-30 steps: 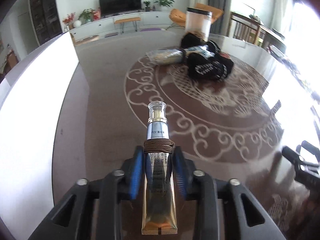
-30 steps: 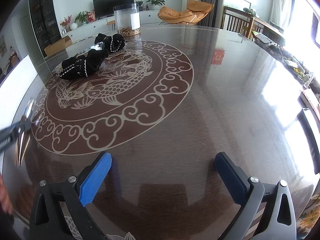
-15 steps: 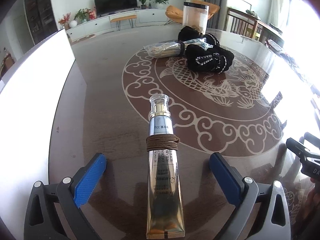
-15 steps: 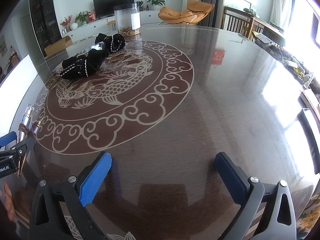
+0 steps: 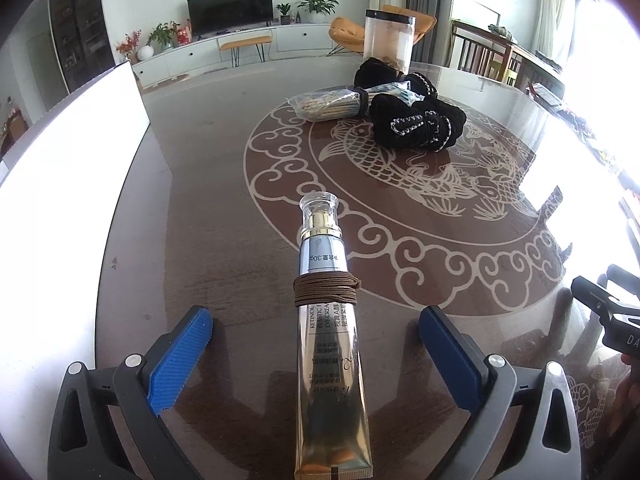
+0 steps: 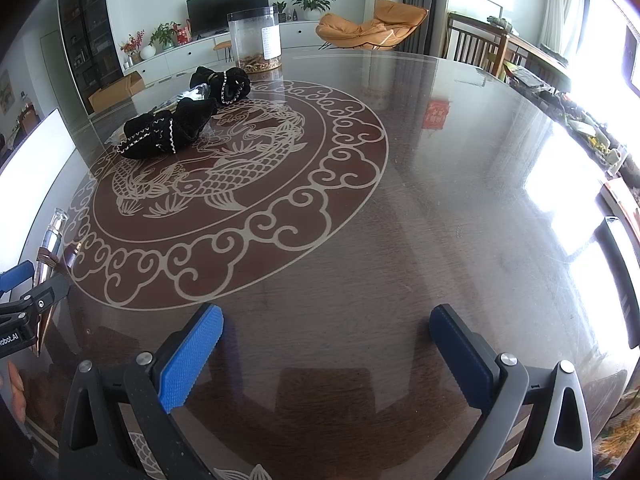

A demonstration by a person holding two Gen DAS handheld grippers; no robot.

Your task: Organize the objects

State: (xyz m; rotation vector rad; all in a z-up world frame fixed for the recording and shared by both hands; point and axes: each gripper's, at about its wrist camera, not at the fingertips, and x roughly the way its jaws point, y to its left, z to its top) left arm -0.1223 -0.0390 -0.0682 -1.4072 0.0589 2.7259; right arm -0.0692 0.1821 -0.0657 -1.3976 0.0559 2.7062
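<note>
A gold and silver eye-cream tube [image 5: 326, 344] with a clear cap and a brown cord wound round its middle lies on the round glass table [image 5: 200, 208], cap pointing away. My left gripper [image 5: 316, 344] is open, its blue pads [image 5: 180, 356] wide on either side of the tube, not touching it. The tube also shows at the left edge of the right wrist view [image 6: 50, 240]. My right gripper [image 6: 326, 348] is open and empty over bare table near the front edge.
Black beaded cloth items [image 5: 416, 120], a clear bag of sticks [image 5: 332, 106] and a clear plastic jar [image 5: 388, 42] sit on the far side of the dragon-and-fish pattern. The same cloth [image 6: 172, 128] and jar [image 6: 256, 44] show in the right wrist view. A white board [image 5: 60, 184] stands at the left.
My left gripper was shut on the tube a second ago. It opened wide and let the tube go onto the table. The right gripper has not moved.
</note>
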